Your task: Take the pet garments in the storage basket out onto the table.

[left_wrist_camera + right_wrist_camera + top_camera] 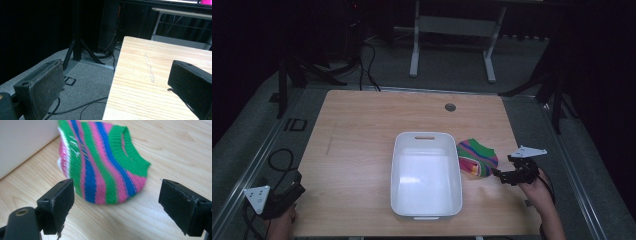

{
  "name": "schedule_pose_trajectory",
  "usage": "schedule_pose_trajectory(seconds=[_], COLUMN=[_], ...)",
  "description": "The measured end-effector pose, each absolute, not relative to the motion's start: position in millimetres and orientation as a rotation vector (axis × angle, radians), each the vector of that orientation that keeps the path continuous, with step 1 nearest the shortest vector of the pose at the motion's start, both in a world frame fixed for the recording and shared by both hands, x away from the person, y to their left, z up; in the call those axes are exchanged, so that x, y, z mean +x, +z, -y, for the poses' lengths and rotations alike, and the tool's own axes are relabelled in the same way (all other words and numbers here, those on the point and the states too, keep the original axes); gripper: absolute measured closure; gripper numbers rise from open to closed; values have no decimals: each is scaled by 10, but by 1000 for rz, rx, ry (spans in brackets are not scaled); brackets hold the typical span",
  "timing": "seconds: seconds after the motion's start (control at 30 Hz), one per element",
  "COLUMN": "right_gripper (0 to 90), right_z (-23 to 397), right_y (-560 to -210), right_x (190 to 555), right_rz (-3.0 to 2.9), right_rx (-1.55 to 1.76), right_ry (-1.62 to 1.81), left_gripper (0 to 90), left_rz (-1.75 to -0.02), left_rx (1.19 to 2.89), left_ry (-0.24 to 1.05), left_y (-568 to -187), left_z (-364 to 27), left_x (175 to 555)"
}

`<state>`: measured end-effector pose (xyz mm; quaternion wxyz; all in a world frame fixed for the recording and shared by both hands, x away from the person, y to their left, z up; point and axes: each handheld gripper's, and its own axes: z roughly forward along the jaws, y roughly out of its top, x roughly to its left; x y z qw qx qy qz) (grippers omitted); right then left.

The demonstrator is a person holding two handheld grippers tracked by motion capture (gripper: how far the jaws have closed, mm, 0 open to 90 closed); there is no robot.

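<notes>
- Wooden tabletop (362, 150) is sitting in a dark room, with a white tub (427, 207) near its front middle serving as the landmark.
- Just right of the tub, nearly touching its wall, a striped knitted sock (478, 156) is lying bunched on the wood.
- Right gripper (116, 202) is hovering just right of the sock, jaws wide apart and clamping nothing; this looks like the approach before a grasp.
- Next move is likely calling for advancing, straddling the knit, then closing.
- Left gripper (115, 85) is idling well left of the tub at the table's edge, jaws apart.
- Inside, the tub is looking empty.
</notes>
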<state>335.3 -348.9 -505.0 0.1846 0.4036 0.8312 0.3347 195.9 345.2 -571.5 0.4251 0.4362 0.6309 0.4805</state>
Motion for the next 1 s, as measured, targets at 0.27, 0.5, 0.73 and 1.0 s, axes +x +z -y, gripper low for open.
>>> schedule_pose_trajectory(seconds=[0.27,0.5,0.73,1.0], right_gripper=[128,128,128,128], right_z=[3632,3717,3844,3916], right_y=[-5208,-5349,-5431,-5533], right_x=[3062,2840,2670,2558], right_rz=[-2120,-1966,-1809,-1743], right_rx=[1188,1231,1290,1340], right_ry=[1001,996,1002,1019], left_gripper=[12,12,12,12], left_rz=[-1575,-1573,-1572,-1574], left_rx=[1091,1092,1098,1095], left_ry=[1205,1202,1208,1209], left_y=[-5716,-5716,-5715,-5715], left_z=[-3451,-3453,-3445,-3445], left_x=[1957,1958,1957,1956])
